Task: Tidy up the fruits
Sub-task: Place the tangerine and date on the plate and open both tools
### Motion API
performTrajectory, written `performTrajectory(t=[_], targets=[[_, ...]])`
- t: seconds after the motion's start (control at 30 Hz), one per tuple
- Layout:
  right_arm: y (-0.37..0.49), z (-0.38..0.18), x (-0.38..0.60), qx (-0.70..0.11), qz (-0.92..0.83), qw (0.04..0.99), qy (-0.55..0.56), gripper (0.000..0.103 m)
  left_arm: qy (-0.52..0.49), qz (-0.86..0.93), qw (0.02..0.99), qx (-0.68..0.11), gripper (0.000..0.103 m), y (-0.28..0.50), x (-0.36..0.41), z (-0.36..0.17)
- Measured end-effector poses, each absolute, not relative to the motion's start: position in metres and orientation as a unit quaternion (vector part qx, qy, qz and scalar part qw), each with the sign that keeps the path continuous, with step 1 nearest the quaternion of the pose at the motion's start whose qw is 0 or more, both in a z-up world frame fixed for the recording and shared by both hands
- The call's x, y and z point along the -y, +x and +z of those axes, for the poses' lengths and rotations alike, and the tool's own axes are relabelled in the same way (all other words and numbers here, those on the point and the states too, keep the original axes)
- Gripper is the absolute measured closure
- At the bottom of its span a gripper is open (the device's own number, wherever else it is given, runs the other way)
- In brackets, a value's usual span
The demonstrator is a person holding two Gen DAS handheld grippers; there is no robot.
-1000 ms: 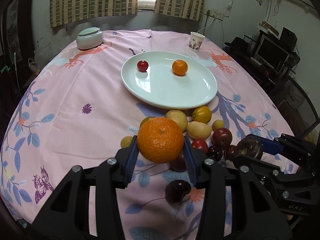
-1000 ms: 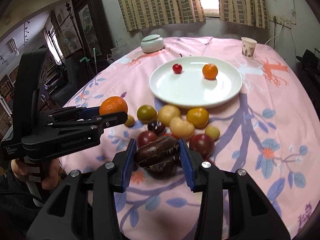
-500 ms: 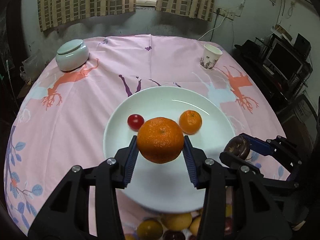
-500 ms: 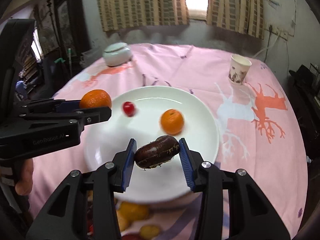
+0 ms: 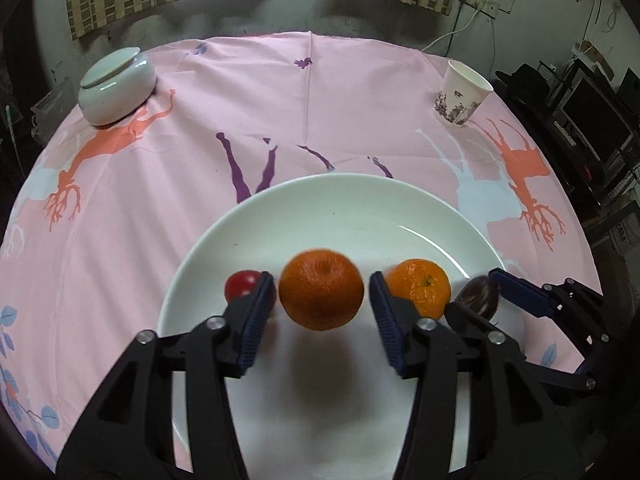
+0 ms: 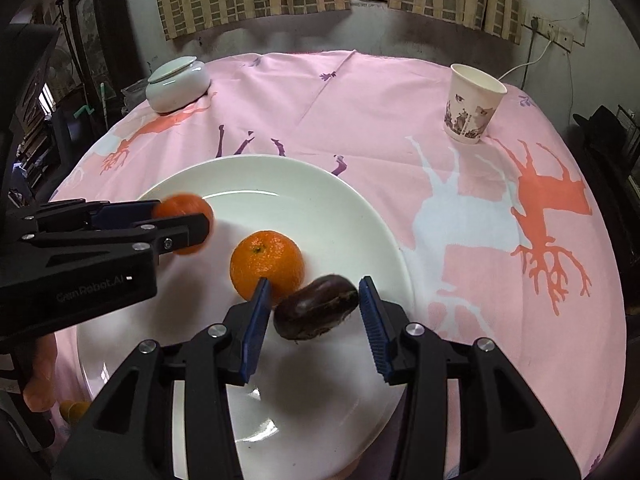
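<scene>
My left gripper (image 5: 322, 298) is opening over the white plate (image 5: 352, 200): the large orange (image 5: 321, 289) sits between its blue pads with a gap on each side, blurred and clear of both, above the plate's middle. A small red fruit (image 5: 240, 285) lies on the plate just left of the left pad, and a smaller orange (image 5: 418, 288) lies just right of the right pad.

My right gripper (image 6: 314, 312) is opening too. The dark brown, wrinkled fruit (image 6: 316, 312) is between its pads and touches neither, above the plate's right half, just beside the smaller orange.

The plate rests toward the near edge of the round table under a pink patterned tablecloth (image 5: 280, 100). A lidded white ceramic jar (image 5: 116, 86) stands at the far left edge and a printed paper cup (image 5: 462, 94) at the far right edge.
</scene>
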State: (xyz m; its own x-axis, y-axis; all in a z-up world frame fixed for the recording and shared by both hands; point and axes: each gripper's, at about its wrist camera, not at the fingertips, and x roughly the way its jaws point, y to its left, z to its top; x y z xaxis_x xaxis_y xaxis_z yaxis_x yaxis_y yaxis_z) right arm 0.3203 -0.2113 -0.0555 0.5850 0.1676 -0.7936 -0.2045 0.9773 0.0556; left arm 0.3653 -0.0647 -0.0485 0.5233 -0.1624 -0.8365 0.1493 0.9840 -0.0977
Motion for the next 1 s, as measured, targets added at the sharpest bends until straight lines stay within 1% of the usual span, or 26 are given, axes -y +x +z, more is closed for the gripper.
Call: performTrajectory(t=[0.03,0.07,0.1,0.23,0.27,0.3,0.37,0.4,0.43,0.47,0.6,0.7,0.8,0.9,1.0], targets=[[0.319,-0.053,0.211,-0.434,0.097,0.895,-0.029,0.030,-0.006,-0.084,0.879,-0.470,0.026,0.364,0.063,-0.045],[0.315,-0.049,0.209,-0.419,0.093,0.903,-0.039,0.030,-0.006,-0.080,0.885,-0.459,0.023,0.362,0.062,-0.041],[0.314,-0.045,0.208,-0.409,0.092,0.907,-0.046,0.030,-0.004,-0.079,0.888,-0.452,0.023,0.360,0.061,-0.036],[0.305,-0.035,0.208,-0.405,0.084,0.909,-0.054,0.030,0.005,-0.086,0.891,-0.446,0.021,0.348,0.057,-0.019],[0.299,-0.031,0.210,-0.403,0.086,0.910,-0.047,0.030,0.015,-0.086,0.895,-0.438,0.019,0.340,0.056,-0.014],[0.291,-0.026,0.211,-0.400,0.086,0.912,-0.042,0.030,0.027,-0.087,0.899,-0.428,0.015,0.330,0.054,-0.007],[0.273,-0.016,0.213,-0.388,0.084,0.917,-0.037,0.017,0.050,-0.087,0.911,-0.400,0.011,0.303,0.051,0.006],[0.259,-0.009,0.214,-0.374,0.083,0.923,-0.032,0.004,0.059,-0.088,0.916,-0.386,0.010,0.286,0.048,0.013],[0.241,-0.002,0.214,-0.357,0.082,0.930,-0.026,0.001,0.064,-0.093,0.920,-0.375,0.007,0.269,0.046,0.018],[0.224,0.003,0.213,-0.345,0.086,0.934,-0.025,0.001,0.064,-0.098,0.924,-0.365,0.003,0.250,0.042,0.022],[0.158,0.009,0.205,-0.343,0.117,0.932,-0.017,0.001,0.043,-0.107,0.933,-0.341,0.002,0.174,0.020,0.023],[0.106,-0.002,0.196,-0.363,0.140,0.921,0.008,0.001,0.023,-0.106,0.934,-0.339,0.002,0.120,0.004,0.007],[0.061,-0.018,0.186,-0.373,0.129,0.919,0.011,0.001,0.016,-0.087,0.933,-0.348,0.002,0.078,-0.009,-0.018],[0.035,-0.034,0.190,-0.383,0.086,0.919,0.035,0.001,0.016,-0.074,0.927,-0.368,0.002,0.049,-0.020,-0.044],[0.033,-0.044,0.195,-0.398,0.067,0.914,0.047,0.001,0.003,-0.078,0.919,-0.386,0.002,0.036,-0.031,-0.058]])
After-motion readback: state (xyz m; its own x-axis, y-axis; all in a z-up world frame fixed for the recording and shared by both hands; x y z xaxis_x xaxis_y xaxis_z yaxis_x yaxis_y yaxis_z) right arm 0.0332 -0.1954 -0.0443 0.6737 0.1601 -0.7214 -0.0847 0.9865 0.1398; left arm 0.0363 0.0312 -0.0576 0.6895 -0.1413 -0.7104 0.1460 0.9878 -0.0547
